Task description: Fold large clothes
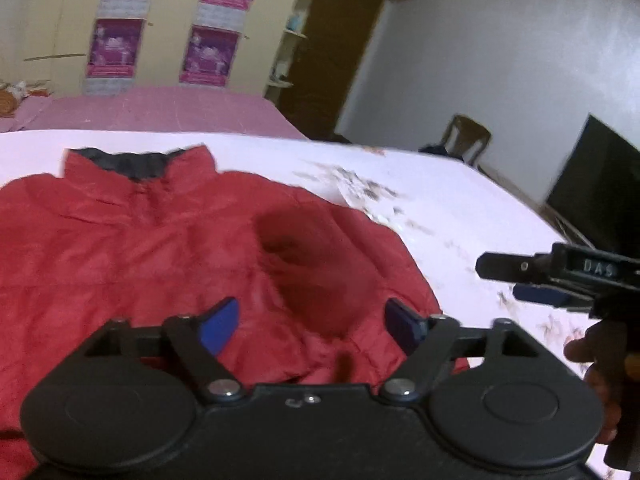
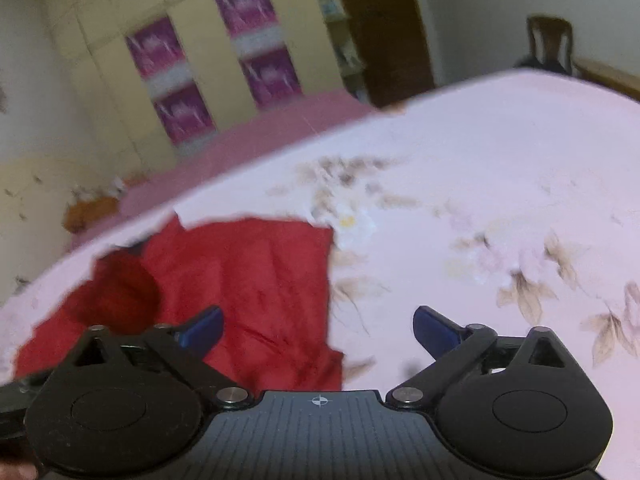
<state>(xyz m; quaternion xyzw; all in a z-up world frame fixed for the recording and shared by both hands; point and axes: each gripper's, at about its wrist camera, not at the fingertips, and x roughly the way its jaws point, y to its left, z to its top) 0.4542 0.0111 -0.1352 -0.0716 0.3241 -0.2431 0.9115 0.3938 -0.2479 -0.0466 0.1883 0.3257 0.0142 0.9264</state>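
Note:
A red padded jacket [image 1: 160, 248] with a dark-lined collar [image 1: 132, 162] lies spread on a bed covered by a pale pink floral sheet [image 1: 460, 208]. My left gripper [image 1: 312, 324] hovers open and empty above the jacket's lower right part. The right gripper [image 1: 520, 280] shows at the right edge of the left wrist view, over the bare sheet beside the jacket. In the right wrist view my right gripper [image 2: 318, 328] is open and empty above the jacket's right edge [image 2: 256, 280], with the sheet [image 2: 480, 200] to its right.
A second bed with a pink cover [image 1: 160, 110] stands behind. Cream wardrobes with purple posters [image 1: 208, 56], a brown door [image 1: 332, 52], a wooden chair [image 1: 466, 138] and a dark screen [image 1: 596, 184] line the room's far and right sides.

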